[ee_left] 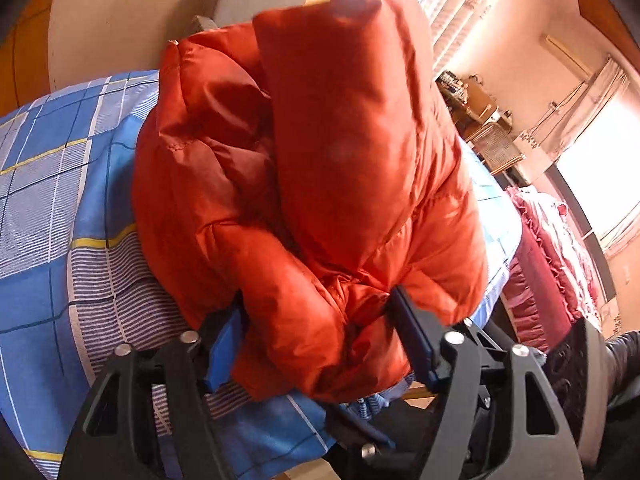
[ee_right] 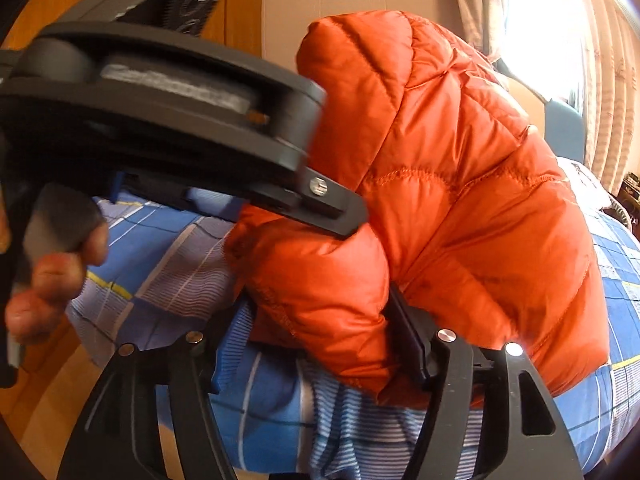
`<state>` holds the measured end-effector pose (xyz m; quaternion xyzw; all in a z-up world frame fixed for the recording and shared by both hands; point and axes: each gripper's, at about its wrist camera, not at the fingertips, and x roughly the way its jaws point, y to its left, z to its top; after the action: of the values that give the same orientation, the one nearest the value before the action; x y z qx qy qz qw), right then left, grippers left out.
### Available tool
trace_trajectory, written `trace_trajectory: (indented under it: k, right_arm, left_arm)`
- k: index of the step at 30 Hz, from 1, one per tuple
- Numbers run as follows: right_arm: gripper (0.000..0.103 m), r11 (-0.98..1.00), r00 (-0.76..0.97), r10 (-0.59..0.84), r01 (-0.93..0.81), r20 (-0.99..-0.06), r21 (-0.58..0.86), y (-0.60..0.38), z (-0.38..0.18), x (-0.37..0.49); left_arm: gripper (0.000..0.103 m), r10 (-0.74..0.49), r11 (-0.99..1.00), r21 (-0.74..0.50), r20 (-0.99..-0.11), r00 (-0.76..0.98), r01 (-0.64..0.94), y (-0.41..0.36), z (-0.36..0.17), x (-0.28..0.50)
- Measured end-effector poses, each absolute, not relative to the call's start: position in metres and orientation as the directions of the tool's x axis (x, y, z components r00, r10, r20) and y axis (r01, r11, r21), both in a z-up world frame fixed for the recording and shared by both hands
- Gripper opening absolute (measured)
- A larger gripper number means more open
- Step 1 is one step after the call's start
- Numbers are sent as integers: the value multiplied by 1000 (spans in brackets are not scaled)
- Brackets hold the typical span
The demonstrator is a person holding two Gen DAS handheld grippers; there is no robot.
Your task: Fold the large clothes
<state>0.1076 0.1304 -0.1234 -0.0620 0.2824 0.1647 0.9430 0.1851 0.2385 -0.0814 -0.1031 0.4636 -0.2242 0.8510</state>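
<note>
Orange puffer jacket (ee_left: 320, 184) bunched (bulky) between both claws.

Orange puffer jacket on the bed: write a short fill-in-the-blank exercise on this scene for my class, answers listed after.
1. The puffer jacket is ____ in colour.
2. It lies on a bed sheet with a ____ checked pattern.
3. A fold of the jacket sits between the left gripper's blue ____.
4. In the right wrist view, the floor beside the bed is made of ____.

Missing words: orange; blue; fingers; wood
</note>
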Motion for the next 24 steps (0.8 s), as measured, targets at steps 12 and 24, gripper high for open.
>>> trace_trajectory:
  k: [12,24]
  right_arm:
    - [67,912,728,324,-410,-604,-5,136,-125,90]
    - [67,884,654,365,-467,-662,26,116,-107,69]
  left_arm:
    - [32,-342,932,-202,-763,549,300,236,-105,174]
    - [32,-337,941,-232,-727,598,248,246,-123,158]
